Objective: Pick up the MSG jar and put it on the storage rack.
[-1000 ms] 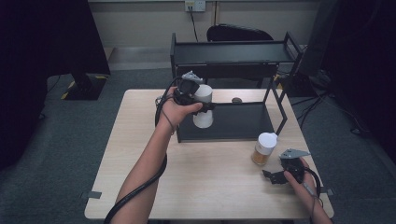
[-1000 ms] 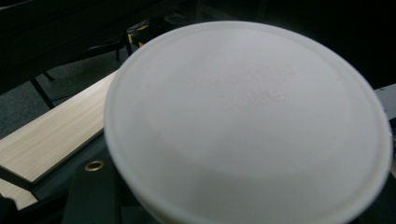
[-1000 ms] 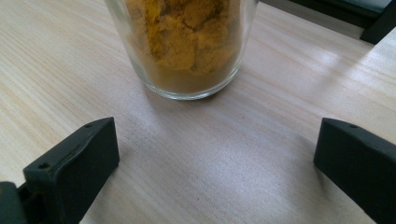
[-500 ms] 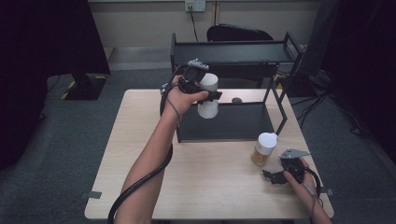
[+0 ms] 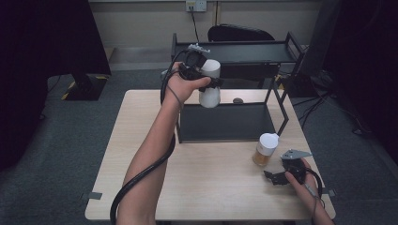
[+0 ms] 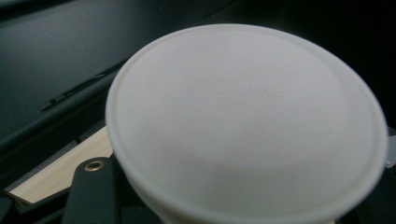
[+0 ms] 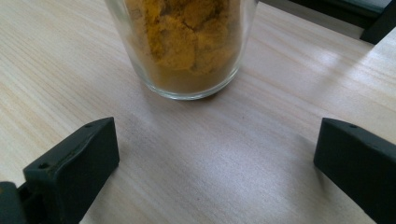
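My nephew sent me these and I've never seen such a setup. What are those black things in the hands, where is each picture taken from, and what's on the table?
A person sits at a wooden table and holds a two-jaw gripper in each hand. The high view looks down from above. Each of the other two pictures comes from a camera riding on one gripper.

The left gripper is shut on a white container, lifted above the lower tray of a black two-level rack. In the left gripper view you look at its round white lid.

The right gripper rests open on the table. Its view shows a glass jar of yellow powder just ahead of the jaws. The high view shows that jar has a white lid.
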### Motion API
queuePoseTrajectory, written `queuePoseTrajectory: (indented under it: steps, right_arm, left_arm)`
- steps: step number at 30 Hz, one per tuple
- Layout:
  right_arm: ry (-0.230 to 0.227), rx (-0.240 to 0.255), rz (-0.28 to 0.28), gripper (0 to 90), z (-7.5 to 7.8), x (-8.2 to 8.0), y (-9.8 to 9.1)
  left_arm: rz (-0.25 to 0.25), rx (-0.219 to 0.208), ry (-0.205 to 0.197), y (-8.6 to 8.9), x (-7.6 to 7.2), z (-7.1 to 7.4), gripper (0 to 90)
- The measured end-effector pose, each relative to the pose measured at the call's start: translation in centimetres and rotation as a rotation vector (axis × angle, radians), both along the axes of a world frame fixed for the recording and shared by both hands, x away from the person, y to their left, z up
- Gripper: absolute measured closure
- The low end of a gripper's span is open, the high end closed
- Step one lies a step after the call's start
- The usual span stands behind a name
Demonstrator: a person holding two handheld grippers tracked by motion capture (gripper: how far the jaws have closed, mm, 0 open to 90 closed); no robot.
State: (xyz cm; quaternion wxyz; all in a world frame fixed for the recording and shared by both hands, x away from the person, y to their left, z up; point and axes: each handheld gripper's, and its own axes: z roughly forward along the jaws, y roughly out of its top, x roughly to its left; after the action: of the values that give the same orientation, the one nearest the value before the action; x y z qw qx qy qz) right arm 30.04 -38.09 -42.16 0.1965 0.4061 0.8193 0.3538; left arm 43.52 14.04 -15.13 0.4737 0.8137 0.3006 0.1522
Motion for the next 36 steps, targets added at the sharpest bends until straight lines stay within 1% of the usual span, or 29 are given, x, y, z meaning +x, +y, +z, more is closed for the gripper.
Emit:
queuePoseTrajectory:
  steps: [1,4,6,7,8,9,10,11,12,13,14,15,16,17,19,24,27,31,32,36]
  right_arm:
    - [0.0,0.0,0.0,0.0,0.0,0.0,0.0]
    - [0.0,0.0,0.0,0.0,0.0,0.0,0.0]
    - [0.0,0.0,0.0,0.0,0.0,0.0,0.0]
    - [0.0,0.0,0.0,0.0,0.0,0.0,0.0]
    - [0.0,0.0,0.0,0.0,0.0,0.0,0.0]
    - [-0.001,-0.001,0.001,0.0,0.0,0.0,0.0]
    - [0.0,0.0,0.0,0.0,0.0,0.0,0.0]
    - [0.0,0.0,0.0,0.0,0.0,0.0,0.0]
    - [0.0,0.0,0.0,0.0,0.0,0.0,0.0]
    - [0.0,-0.002,0.001,0.0,0.0,0.0,0.0]
    - [0.0,-0.002,0.001,0.0,0.0,0.0,0.0]
    - [0.0,-0.002,0.001,0.0,0.0,0.0,0.0]
    - [0.0,-0.001,0.001,0.0,0.0,0.0,0.0]
    - [0.001,-0.001,0.0,0.0,0.0,0.0,0.0]
    - [0.001,-0.001,0.001,0.0,0.0,0.0,0.0]
    - [0.0,-0.001,0.001,0.0,0.0,0.0,0.0]
    - [0.001,-0.001,0.0,0.0,0.0,0.0,0.0]
    - [0.001,-0.001,0.001,0.0,0.0,0.0,0.0]
    - [0.001,-0.001,0.001,0.0,0.0,0.0,0.0]
    - [0.001,-0.001,0.001,0.0,0.0,0.0,0.0]
  left_arm:
    - [0.0,0.001,-0.005,0.0,0.0,0.5,34.5]
    - [0.003,0.002,-0.006,0.0,0.0,1.3,34.5]
    - [0.004,0.005,-0.008,-0.1,0.0,1.6,34.5]
    - [0.016,0.004,-0.013,-0.1,-0.1,2.1,34.5]
    - [0.016,0.004,-0.013,-0.1,-0.1,2.1,34.5]
    - [0.024,-0.002,-0.011,0.0,-0.1,2.6,34.5]
    - [0.024,-0.002,-0.011,0.0,-0.1,2.6,34.5]
    - [0.024,-0.005,-0.014,0.1,0.0,3.0,34.5]
    - [0.024,-0.005,-0.014,0.1,0.0,3.0,34.5]
    - [0.026,-0.005,-0.016,0.1,0.0,3.5,34.5]
    - [0.026,-0.005,-0.016,0.1,0.0,3.5,34.5]
    - [0.026,-0.002,-0.02,0.1,0.1,4.0,34.5]
    - [0.026,-0.002,-0.02,0.1,0.1,4.0,34.5]
    - [0.028,-0.007,-0.02,0.1,0.1,4.5,34.5]
    - [0.03,-0.009,-0.019,0.1,0.3,5.1,34.5]
    - [0.033,-0.003,-0.025,-0.1,0.6,6.5,34.5]
    - [0.037,-0.015,-0.028,0.0,1.0,7.0,34.5]
    - [0.046,-0.02,-0.034,0.0,1.3,7.3,34.5]
    - [0.052,-0.022,-0.032,-0.1,1.6,7.6,34.5]
    - [0.064,-0.018,-0.036,-0.2,2.2,8.1,34.5]
